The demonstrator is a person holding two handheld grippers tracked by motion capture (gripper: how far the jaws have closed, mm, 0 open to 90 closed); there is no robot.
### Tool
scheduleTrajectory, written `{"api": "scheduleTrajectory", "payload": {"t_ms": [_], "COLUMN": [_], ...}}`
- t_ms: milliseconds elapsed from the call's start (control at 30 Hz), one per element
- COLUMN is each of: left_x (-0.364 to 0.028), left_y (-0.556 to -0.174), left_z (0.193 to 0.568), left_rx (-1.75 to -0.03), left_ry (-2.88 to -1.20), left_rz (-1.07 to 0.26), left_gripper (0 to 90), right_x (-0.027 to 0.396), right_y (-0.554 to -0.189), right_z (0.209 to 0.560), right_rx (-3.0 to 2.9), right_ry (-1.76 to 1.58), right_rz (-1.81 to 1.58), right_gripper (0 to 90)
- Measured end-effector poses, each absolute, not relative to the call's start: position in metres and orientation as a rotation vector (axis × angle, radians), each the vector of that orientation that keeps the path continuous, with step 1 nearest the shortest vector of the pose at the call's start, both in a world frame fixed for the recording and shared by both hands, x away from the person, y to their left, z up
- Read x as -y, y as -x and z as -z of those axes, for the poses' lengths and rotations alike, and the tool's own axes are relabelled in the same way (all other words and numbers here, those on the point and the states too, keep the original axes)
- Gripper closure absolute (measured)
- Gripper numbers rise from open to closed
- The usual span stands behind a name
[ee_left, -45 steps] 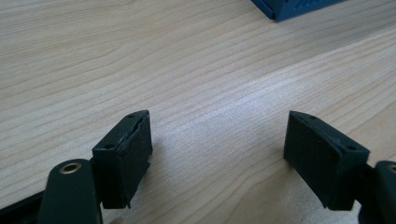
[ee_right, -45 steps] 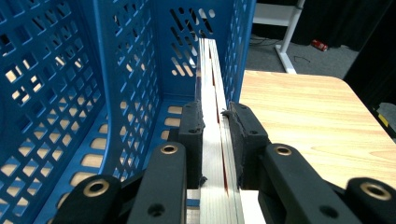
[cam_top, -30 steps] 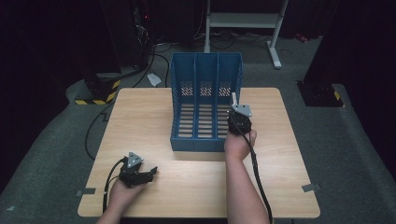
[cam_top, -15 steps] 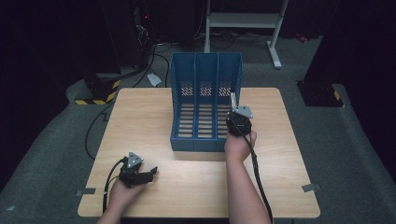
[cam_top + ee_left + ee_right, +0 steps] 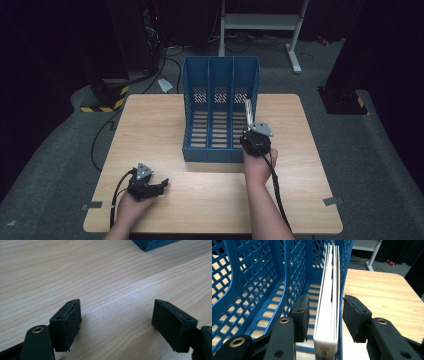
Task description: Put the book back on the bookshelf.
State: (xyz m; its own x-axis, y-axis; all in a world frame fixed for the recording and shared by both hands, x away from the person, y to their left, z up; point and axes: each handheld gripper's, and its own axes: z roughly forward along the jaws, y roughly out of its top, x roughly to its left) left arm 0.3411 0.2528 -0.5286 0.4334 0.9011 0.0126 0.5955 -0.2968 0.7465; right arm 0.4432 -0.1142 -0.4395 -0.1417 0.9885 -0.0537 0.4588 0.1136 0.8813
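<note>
A blue file rack (image 5: pixel 220 80) with three compartments stands at the middle back of the wooden table (image 5: pixel 300 150). A thin white book (image 5: pixel 247 111) stands upright in its rightmost compartment, against the right wall. My right gripper (image 5: pixel 251 127) is at the rack's front right corner. In the right gripper view its jaws have just been opening; the pads (image 5: pixel 355 315) stand on either side of the book (image 5: pixel 328 315) with a gap at each side. My left gripper (image 5: pixel 161 184) rests at the table's near left, open, with bare wood between its pads (image 5: pixel 70 320).
Grey carpet surrounds the table. A white metal stand (image 5: pixel 260 22) is on the floor beyond the rack. Cables and a yellow-and-black striped block (image 5: pixel 102 102) lie at the back left. Bare tabletop lies to the left and right of the rack.
The right gripper's jaws have opened off the book and the hand has drawn back a little toward the near edge. The left gripper has stayed put.
</note>
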Motion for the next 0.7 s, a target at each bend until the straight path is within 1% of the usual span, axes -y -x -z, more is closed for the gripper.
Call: {"api": "scheduleTrajectory", "payload": {"t_ms": [167, 200, 267, 400, 700], "left_x": [-0.2527, -0.2528, -0.2527, -0.2527, -0.2529], "left_y": [-0.3411, -0.3411, -0.3411, -0.3411, -0.3411], "left_z": [0.5286, 0.5286, 0.5286, 0.5286, 0.5286], "left_rx": [-1.257, -1.257, -1.257, -1.257, -1.256], "left_ry": [-2.010, -2.011, -2.011, -2.011, -2.011], "left_rz": [-0.578, -0.578, -0.578, -0.578, -0.578], "left_gripper": [23.7, 23.7, 23.7, 23.7, 23.7], "right_x": [0.1174, 0.1182, 0.1190, 0.1204, 0.1107], "right_y": [-0.4361, -0.4350, -0.4340, -0.4337, -0.4427], "right_z": [0.4425, 0.4429, 0.4434, 0.4442, 0.4459], "right_rx": [-1.689, -1.686, -1.686, -1.648, -1.574], "right_ry": [-1.434, -1.431, -1.434, -1.448, -1.466], "right_rz": [-0.980, -0.982, -0.997, -1.002, -0.948], "right_gripper": [60.9, 62.5, 69.5, 73.5, 74.5]}}
